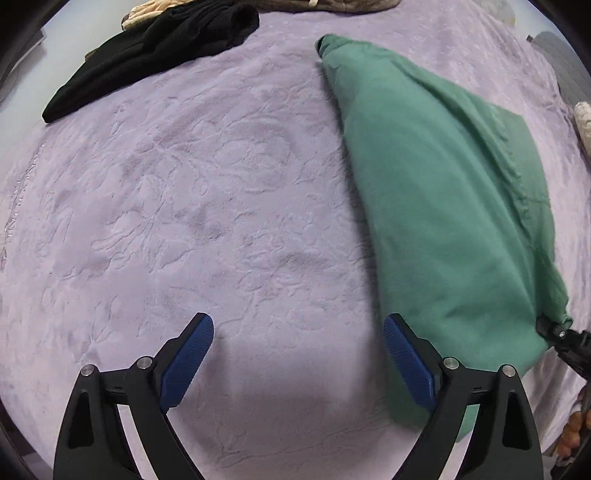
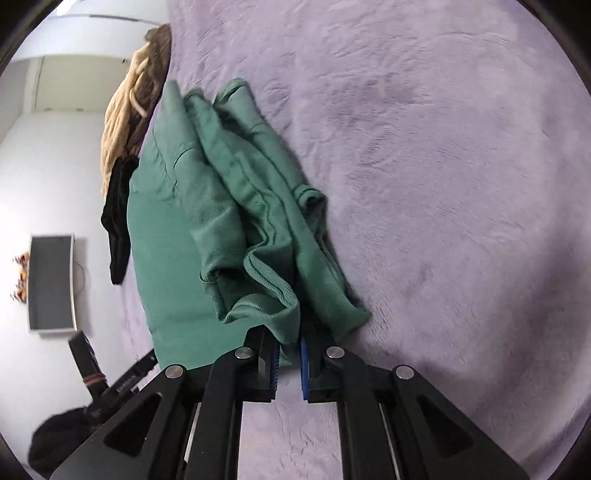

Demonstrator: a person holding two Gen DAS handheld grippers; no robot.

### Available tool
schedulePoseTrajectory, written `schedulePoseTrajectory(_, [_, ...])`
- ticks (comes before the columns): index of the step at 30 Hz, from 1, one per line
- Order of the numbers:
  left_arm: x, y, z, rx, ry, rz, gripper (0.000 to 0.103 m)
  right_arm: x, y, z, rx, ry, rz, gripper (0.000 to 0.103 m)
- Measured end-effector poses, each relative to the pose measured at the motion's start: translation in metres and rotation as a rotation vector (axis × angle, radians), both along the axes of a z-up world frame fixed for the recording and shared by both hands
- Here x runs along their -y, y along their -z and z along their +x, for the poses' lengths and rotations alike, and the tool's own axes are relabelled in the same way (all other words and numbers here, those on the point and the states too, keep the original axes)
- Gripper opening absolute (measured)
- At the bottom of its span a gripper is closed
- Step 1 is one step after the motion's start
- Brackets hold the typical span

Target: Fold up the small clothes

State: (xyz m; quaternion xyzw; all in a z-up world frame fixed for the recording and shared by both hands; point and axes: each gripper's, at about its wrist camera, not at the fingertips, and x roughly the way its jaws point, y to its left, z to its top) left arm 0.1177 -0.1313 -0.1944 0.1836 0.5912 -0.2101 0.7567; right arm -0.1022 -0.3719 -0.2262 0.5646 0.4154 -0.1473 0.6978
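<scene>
Blue ribbed pads line both tools, and the left gripper hangs above the bed with its jaws spread wide and nothing between them, only bare lilac blanket below. Its right-hand pad sits just over the near edge of the green garment, though whether it touches the cloth is hard to tell. Across from it the right gripper has its jaws nearly together, pinching a bunched hem of that same green garment, so the cloth rises in rumpled folds from the pads while the rest trails away flat over the embossed blanket. Nothing lies in the open stretch of bedding between the two tools. Farther off, near the far edge of the bed, a black garment lies crumpled, with beige and tan clothes heaped behind it. Beyond the bed, in the right wrist view, a dark flat screen hangs on the white wall.
</scene>
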Motion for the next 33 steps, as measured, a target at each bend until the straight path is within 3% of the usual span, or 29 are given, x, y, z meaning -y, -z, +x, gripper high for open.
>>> schedulePoseTrajectory(2, [-0.009, 0.002, 0.0, 0.006, -0.008, 0.025, 0.094, 0.0, -0.009, -0.01, -0.024, 0.018, -0.027, 0.013])
schedulePoseTrajectory(4, [-0.017, -0.002, 0.001, 0.012, -0.022, 0.024, 0.094, -0.001, -0.025, -0.013, -0.082, 0.015, -0.118, 0.027])
schedulePoseTrajectory(7, [-0.021, -0.013, 0.004, 0.03, -0.048, -0.001, 0.094, 0.003, -0.055, -0.014, -0.134, 0.016, -0.279, 0.027])
schedulePoseTrajectory(10, [-0.014, -0.028, 0.004, 0.054, -0.054, -0.049, 0.094, 0.009, -0.082, 0.001, -0.064, -0.04, -0.348, 0.027])
schedulePoseTrajectory(13, [0.01, -0.039, 0.003, 0.06, -0.043, -0.101, 0.094, 0.007, -0.091, 0.047, -0.022, -0.174, -0.382, 0.027])
schedulePoseTrajectory(19, [0.045, -0.034, -0.004, 0.035, -0.076, -0.141, 0.094, 0.027, -0.061, 0.122, -0.083, -0.278, -0.393, 0.03])
schedulePoseTrajectory(22, [0.048, -0.026, -0.014, 0.035, -0.074, -0.133, 0.094, 0.044, -0.041, 0.129, -0.087, -0.269, -0.312, 0.03])
schedulePoseTrajectory(23, [0.046, -0.025, -0.017, 0.036, -0.075, -0.13, 0.094, 0.048, -0.036, 0.13, -0.069, -0.261, -0.278, 0.029])
schedulePoseTrajectory(24, [0.044, -0.023, -0.019, 0.033, -0.077, -0.13, 0.094, 0.051, -0.034, 0.13, -0.049, -0.258, -0.251, 0.015])
schedulePoseTrajectory(25, [0.042, -0.021, -0.02, 0.028, -0.081, -0.134, 0.094, 0.054, -0.033, 0.128, -0.044, -0.254, -0.249, 0.009])
schedulePoseTrajectory(33, [0.043, 0.003, -0.023, -0.023, -0.06, -0.134, 0.096, 0.071, -0.003, 0.13, -0.057, -0.227, -0.237, 0.005])
